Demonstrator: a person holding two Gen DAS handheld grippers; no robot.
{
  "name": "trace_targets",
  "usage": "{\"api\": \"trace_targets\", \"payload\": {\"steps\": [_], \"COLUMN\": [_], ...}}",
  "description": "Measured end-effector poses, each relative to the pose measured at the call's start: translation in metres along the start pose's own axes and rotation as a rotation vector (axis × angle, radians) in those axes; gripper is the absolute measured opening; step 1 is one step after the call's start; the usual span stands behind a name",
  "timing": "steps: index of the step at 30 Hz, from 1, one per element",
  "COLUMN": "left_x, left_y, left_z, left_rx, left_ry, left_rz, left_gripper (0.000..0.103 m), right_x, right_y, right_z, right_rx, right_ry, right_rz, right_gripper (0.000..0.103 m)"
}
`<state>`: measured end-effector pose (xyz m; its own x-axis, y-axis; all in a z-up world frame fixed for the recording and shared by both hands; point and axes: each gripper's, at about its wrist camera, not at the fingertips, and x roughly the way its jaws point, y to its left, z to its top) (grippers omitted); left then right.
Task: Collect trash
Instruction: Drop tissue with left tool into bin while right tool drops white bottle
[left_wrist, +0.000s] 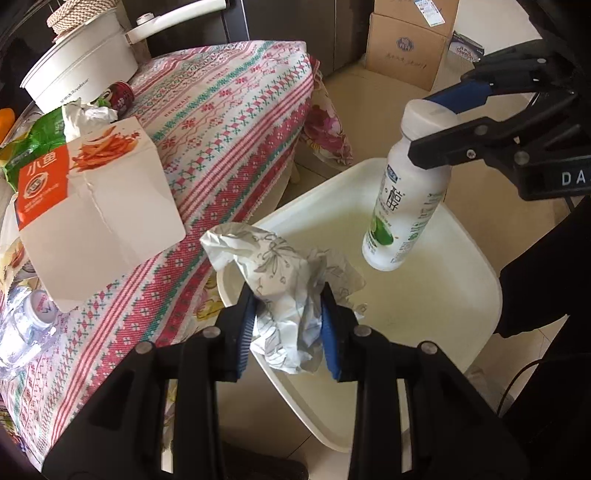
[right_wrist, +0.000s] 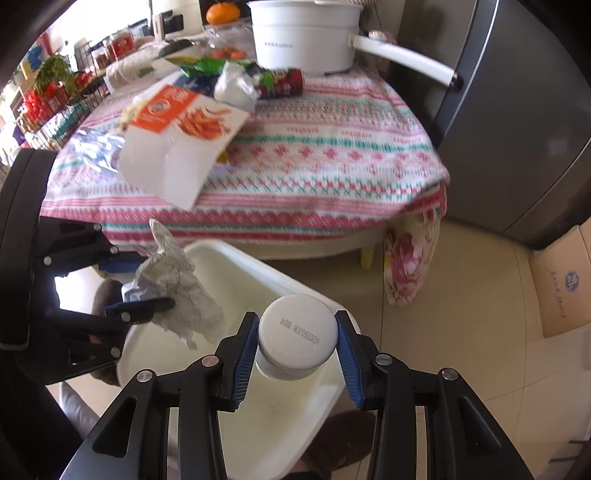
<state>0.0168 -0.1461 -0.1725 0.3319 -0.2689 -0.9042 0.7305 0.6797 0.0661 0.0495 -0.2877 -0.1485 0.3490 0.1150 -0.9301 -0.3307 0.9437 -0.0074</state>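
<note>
Left tongs (left_wrist: 288, 325): clamped on a crumpled paper wrapper (left_wrist: 280, 273), held over the near rim of the white bin (left_wrist: 476, 266).
Right tongs (right_wrist: 297, 347): gripping the white bottle (right_wrist: 297, 332) just under its cap, bottle hanging upright above the bin's open interior.
Snack box (left_wrist: 96, 206): on the desk (left_wrist: 229, 122), ahead and left of the left tongs.
Clear plastic bottle (left_wrist: 26, 332): at the desk edge, left of the left tongs.
White pot (right_wrist: 303, 35): far side of the desk, beyond both tongs.
</note>
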Motion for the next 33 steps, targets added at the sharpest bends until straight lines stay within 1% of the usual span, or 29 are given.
{"api": "trace_targets", "payload": {"steps": [6, 9, 11, 13, 19, 24, 26, 27, 28, 29, 30, 31, 33], "left_x": [0.017, 0.020, 0.017, 0.012, -0.005, -0.019, -0.024, -0.025, -0.028, -0.031, -0.033, -0.036, -0.041], "left_y": [-0.003, -0.001, 0.002, 0.007, 0.021, 0.032, 0.036, 0.039, 0.042, 0.045, 0.049, 0.053, 0.061], "left_z": [0.003, 0.005, 0.005, 0.004, 0.000, -0.008, -0.010, -0.010, -0.012, -0.013, -0.015, -0.017, -0.020], "left_rx": [0.015, 0.007, -0.002, -0.017, -0.078, -0.119, -0.131, -0.138, -0.146, -0.157, -0.169, -0.183, -0.213], "left_ry": [0.031, 0.040, 0.032, 0.019, -0.005, -0.024, -0.034, -0.039, -0.044, -0.047, -0.050, -0.053, -0.057], "left_rz": [0.023, 0.037, 0.044, 0.051, 0.052, 0.053, 0.058, 0.060, 0.062, 0.062, 0.063, 0.064, 0.067], "left_gripper": [0.037, 0.044, 0.053, 0.058, 0.067, 0.070, 0.074, 0.074, 0.076, 0.076, 0.077, 0.077, 0.078], "right_x": [0.014, 0.017, 0.020, 0.022, 0.028, 0.037, 0.037, 0.036, 0.035, 0.033, 0.032, 0.030, 0.027], "right_y": [-0.012, -0.016, -0.018, -0.019, -0.017, -0.016, -0.017, -0.016, -0.014, -0.013, -0.013, -0.012, -0.010], "right_z": [-0.011, -0.012, -0.012, -0.012, -0.011, -0.009, -0.008, -0.007, -0.005, -0.004, -0.003, -0.001, 0.001], "right_rx": [0.018, 0.026, 0.030, 0.033, 0.027, 0.038, 0.052, 0.051, 0.047, 0.047, 0.050, 0.052, 0.048], "right_ry": [0.043, 0.054, 0.059, 0.064, 0.087, 0.113, 0.119, 0.115, 0.110, 0.100, 0.091, 0.082, 0.076], "right_rz": [-0.009, -0.011, -0.008, -0.006, -0.012, -0.008, 0.001, -0.001, -0.004, -0.008, -0.010, -0.011, -0.014], "right_gripper": [0.042, 0.042, 0.042, 0.042, 0.042, 0.042, 0.043, 0.046, 0.054, 0.059, 0.067, 0.070, 0.070]}}
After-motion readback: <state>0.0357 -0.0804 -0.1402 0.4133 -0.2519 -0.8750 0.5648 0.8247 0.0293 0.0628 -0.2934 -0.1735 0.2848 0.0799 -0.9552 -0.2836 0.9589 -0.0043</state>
